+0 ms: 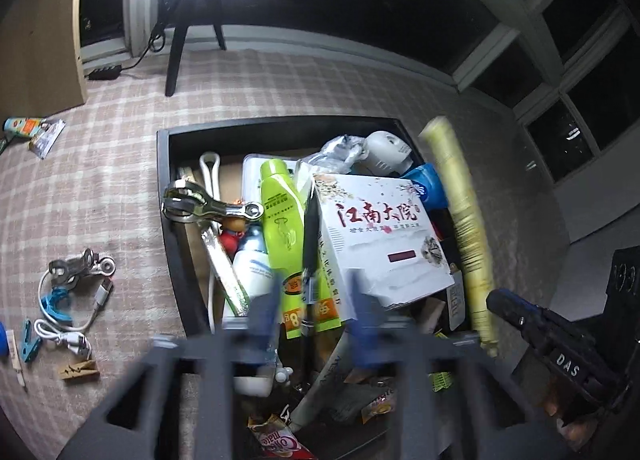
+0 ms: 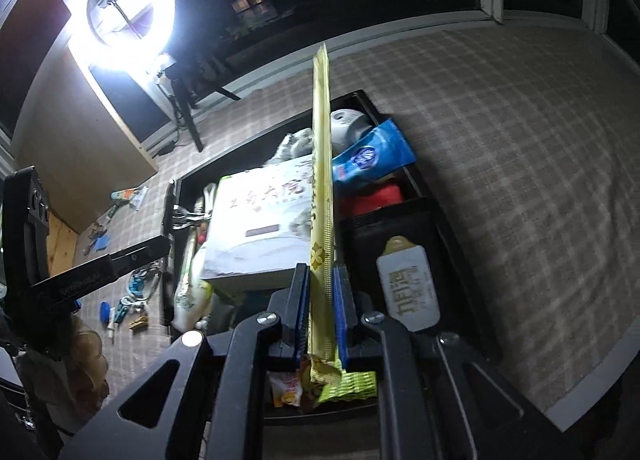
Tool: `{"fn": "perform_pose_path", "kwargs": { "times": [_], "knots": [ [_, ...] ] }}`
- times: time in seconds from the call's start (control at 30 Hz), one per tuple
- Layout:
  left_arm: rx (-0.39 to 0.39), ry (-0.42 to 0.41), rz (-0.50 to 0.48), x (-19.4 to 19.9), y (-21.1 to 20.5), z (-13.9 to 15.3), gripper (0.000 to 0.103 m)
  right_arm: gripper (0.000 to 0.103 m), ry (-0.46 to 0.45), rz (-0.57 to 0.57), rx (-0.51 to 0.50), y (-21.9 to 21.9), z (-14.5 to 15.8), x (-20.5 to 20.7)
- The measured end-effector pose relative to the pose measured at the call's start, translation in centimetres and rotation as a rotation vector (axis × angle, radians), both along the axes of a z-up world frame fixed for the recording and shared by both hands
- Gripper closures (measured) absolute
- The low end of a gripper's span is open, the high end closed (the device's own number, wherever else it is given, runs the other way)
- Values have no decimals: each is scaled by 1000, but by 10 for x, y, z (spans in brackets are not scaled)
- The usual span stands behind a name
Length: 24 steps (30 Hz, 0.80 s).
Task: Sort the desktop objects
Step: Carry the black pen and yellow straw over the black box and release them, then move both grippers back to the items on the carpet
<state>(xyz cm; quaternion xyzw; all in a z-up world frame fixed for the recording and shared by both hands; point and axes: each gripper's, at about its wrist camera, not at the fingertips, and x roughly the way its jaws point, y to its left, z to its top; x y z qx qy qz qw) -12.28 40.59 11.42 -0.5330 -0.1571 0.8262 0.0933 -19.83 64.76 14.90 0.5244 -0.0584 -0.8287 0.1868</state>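
A black tray crammed with clutter is sitting on the checked surface; the right claw is gripping a long yellow packet above it; the left claw is hovering open, empty; next, likely, placing the packet with its group.

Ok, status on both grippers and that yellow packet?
Right gripper shut on long yellow packet, lifted above crowded tray. Left gripper open, empty, over tray clutter.

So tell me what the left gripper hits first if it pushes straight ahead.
Probably the green bottle lying in the black tray: the open left gripper points down at it, beside the white box. Depth is uncertain.
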Motion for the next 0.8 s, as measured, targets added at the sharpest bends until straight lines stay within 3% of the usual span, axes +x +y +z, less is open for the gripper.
{"fn": "perform_pose_path", "kwargs": {
  "times": [0.07, 0.5, 0.8],
  "knots": [
    [-7, 19, 7, 2, -2, 1, 52, 68, 7, -18, 7, 4, 1, 0],
    [-66, 30, 22, 17, -27, 4, 54, 67, 69, 23, 4, -22, 13, 12],
    [-125, 28, 148, 48, -108, 3, 54, 67, 67, 150, -20, -88, 14, 25]
  ]
}}
